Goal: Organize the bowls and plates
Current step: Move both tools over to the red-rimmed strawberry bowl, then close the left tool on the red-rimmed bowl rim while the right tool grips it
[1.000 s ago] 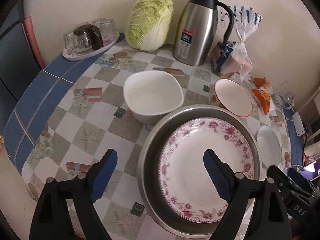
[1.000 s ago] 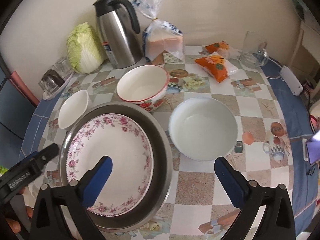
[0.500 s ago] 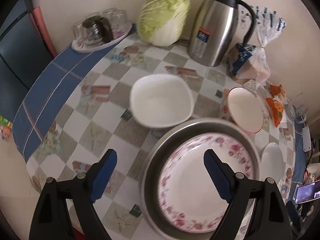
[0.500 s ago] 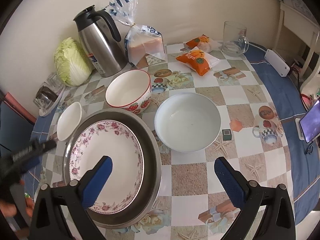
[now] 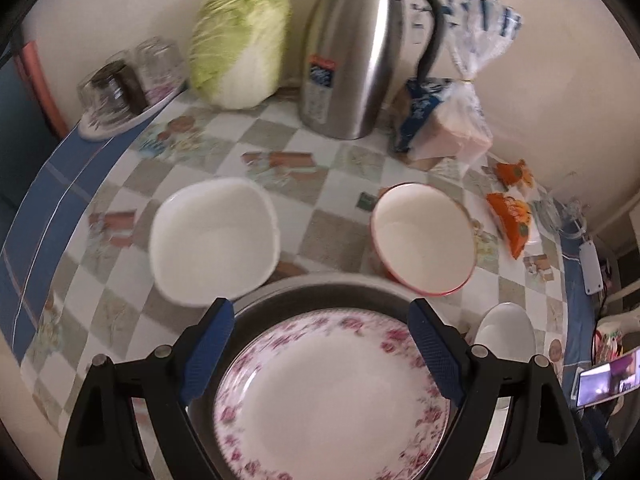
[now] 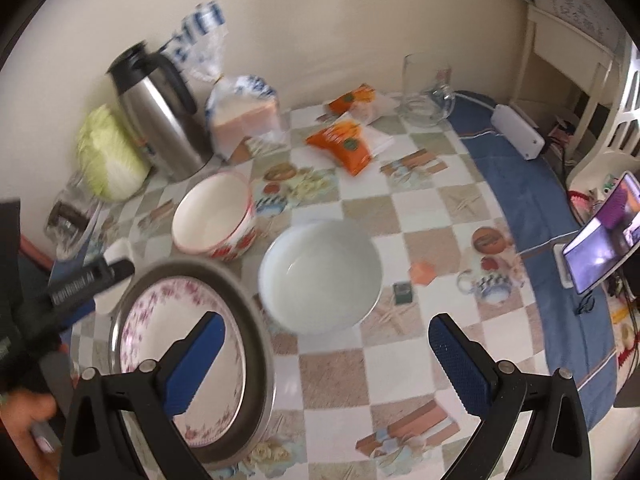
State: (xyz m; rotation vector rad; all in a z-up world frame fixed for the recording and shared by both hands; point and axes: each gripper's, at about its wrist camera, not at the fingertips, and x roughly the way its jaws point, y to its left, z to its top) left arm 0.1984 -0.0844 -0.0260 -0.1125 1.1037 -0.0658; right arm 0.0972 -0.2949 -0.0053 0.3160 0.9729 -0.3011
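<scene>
A floral-rimmed plate (image 5: 332, 396) lies inside a grey metal basin (image 5: 320, 286) on the checked tablecloth. My left gripper (image 5: 318, 320) hangs open above the basin's far edge and touches nothing. Beyond it stand a white squarish bowl (image 5: 214, 240) and a red-rimmed bowl (image 5: 424, 236), with a small white dish (image 5: 506, 332) to the right. My right gripper (image 6: 325, 322) is open and empty just in front of a round white bowl (image 6: 320, 276). In the right wrist view the plate (image 6: 176, 328) sits at lower left, and a black finger (image 6: 88, 280) of the left gripper crosses above it.
Along the back wall are a steel thermos (image 5: 356, 56), a cabbage (image 5: 240, 40), a bread bag (image 5: 448, 120) and a tray of glasses (image 5: 120, 84). Orange snack packets (image 6: 344, 140), a glass mug (image 6: 424, 88), a power strip (image 6: 518, 132) and a phone (image 6: 600, 236) lie to the right.
My left gripper has slid sideways, so the basin and plate now sit centred between its fingers. The right gripper has lifted and rolled, tilting its view. Both stay open.
</scene>
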